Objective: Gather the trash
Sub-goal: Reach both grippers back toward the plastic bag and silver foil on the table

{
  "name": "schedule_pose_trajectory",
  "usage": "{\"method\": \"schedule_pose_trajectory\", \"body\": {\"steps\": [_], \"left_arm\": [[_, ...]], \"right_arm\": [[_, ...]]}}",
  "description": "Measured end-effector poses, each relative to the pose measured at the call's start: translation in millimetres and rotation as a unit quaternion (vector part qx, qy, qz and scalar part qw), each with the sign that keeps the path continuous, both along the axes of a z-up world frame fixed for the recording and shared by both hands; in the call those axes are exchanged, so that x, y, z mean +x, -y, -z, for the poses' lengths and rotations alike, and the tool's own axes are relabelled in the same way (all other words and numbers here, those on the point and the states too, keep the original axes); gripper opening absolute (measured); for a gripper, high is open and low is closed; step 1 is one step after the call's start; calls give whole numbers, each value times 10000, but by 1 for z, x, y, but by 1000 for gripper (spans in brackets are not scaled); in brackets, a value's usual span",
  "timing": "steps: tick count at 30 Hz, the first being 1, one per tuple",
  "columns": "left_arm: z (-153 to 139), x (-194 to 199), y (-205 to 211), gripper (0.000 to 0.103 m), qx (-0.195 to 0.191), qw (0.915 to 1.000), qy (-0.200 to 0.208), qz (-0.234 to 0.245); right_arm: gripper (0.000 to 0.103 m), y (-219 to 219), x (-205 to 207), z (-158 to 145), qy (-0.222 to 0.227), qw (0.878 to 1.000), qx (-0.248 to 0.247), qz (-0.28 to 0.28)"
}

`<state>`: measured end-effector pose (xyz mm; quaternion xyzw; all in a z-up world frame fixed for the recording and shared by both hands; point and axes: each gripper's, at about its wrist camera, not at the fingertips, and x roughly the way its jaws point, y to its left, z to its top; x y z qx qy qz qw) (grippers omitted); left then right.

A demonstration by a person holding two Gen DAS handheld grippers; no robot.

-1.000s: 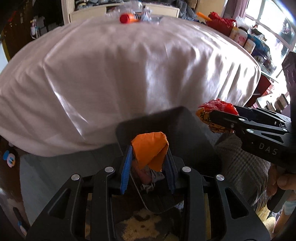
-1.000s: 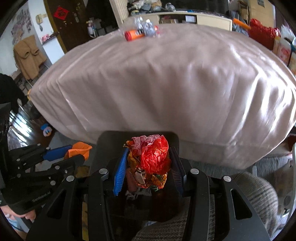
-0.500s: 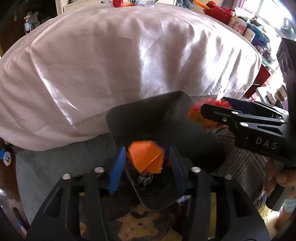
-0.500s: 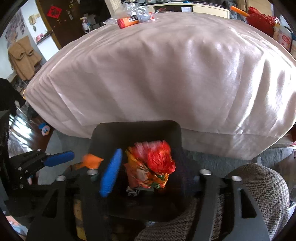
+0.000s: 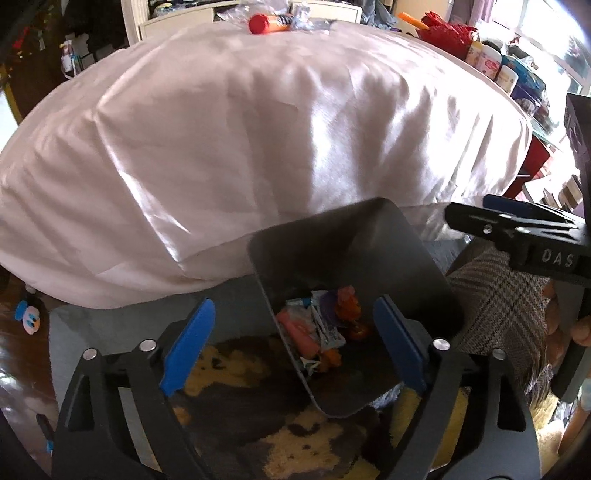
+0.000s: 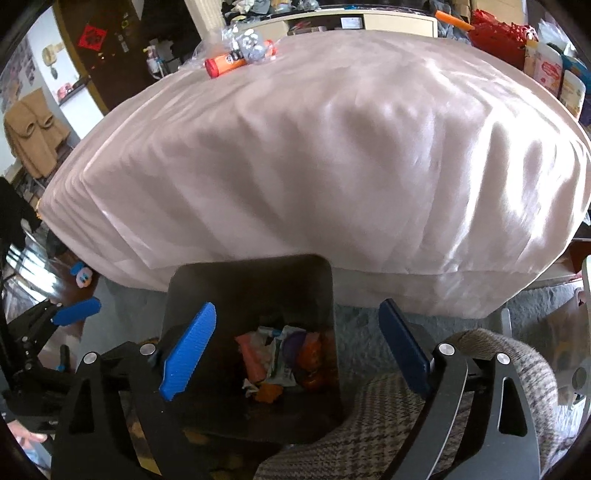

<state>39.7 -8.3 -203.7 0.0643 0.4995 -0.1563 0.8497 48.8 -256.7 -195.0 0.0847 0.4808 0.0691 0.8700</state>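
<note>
A black bin [image 5: 332, 218] stands on the floor by the bed, and both grippers hang over its mouth. My left gripper [image 5: 293, 317] has its jaws opening wide, with nothing between the blue pads. My right gripper [image 6: 297, 310] is likewise opening and holds nothing. Crumpled wrappers [image 5: 317, 328] in orange, pink and white lie at the bottom of the bin [image 6: 251, 262], seen in the right wrist view as the same heap of wrappers [image 6: 280, 358]. An orange tube with a red cap [image 5: 266, 24] and clear plastic rest on the bed's far side, the tube [image 6: 225, 64] plain in both views.
A bed under a shiny pale pink sheet [image 5: 258, 129] fills the space behind the bin. A plaid cushion [image 6: 369, 424] sits right of the bin. A duck toy [image 5: 29, 317] lies on the floor at left. Jars and boxes [image 5: 498, 66] crowd the far right.
Both grippers have opened. The orange piece left my left gripper and the red crumpled wrapper left my right one; both now lie in the bin.
</note>
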Motion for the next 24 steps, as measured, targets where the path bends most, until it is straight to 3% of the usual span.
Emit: {"method": "schedule_pose_trajectory", "body": {"steps": [8,24], "left_arm": [[-24,12,-28,95,66,9987,348,-378],[-90,73,-40,95,59,9913,1169,-607]], "right_arm": [[93,23,14,-36,394,9988,-83,275],[97,22,76,-89,946,9950,-264,192]]}}
